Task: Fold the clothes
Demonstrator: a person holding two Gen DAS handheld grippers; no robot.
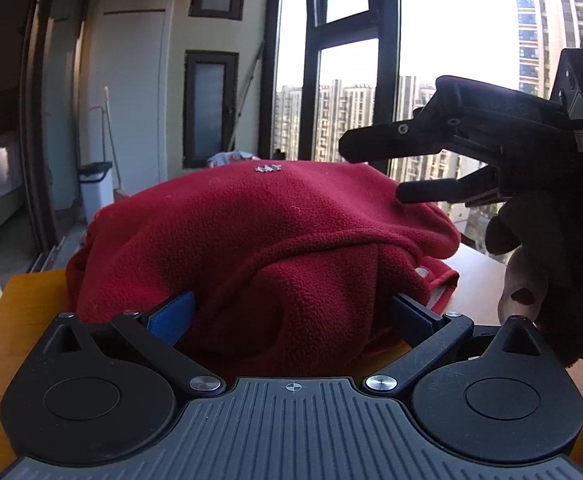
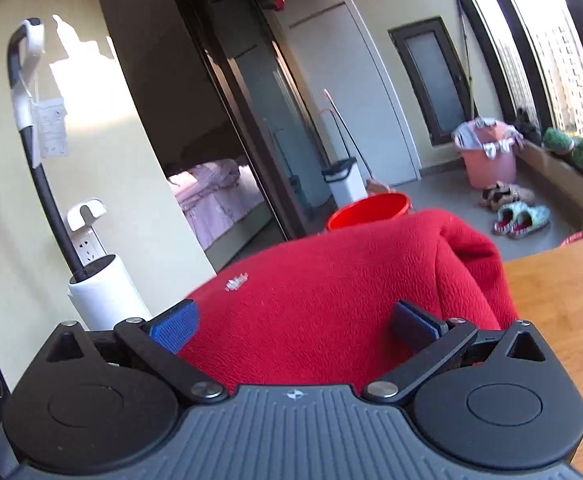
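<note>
A glazed balcony room holds the scene: tall dark-framed windows (image 1: 347, 60) look out on apartment towers, and pale walls and a dark sliding door (image 2: 251, 92) line the inner side. A wooden table (image 1: 15, 312) carries the task's thing, a red fleece garment (image 1: 275, 232), heaped in a rounded mound that covers most of the tabletop nearest the cameras, with a small silver emblem (image 1: 268, 168) on its upper face.

The left gripper (image 1: 291, 312) has its jaws spread wide, a thick bulge of the fleece filling the gap and touching both blue pads (image 1: 173, 316); whether they actually pinch it cannot be told. The right gripper (image 2: 295, 320) is likewise wide apart, the fleece lying between and under its fingers, with no clear grip.

Only the left wrist view shows the right gripper (image 1: 387, 168) from outside, held in a gloved hand (image 1: 539, 264), its two black fingers parted above the garment's right shoulder, the lower one just over the fabric. Only the right wrist view shows the floor: a red basin (image 2: 369, 210) behind the fleece, a pink bucket (image 2: 487, 156) draped with cloths, slippers (image 2: 521, 220), a white bin (image 2: 347, 184), potted greenery (image 2: 571, 150) on the sill, and a stick vacuum (image 2: 31, 120) in a white stand by the wall.
</note>
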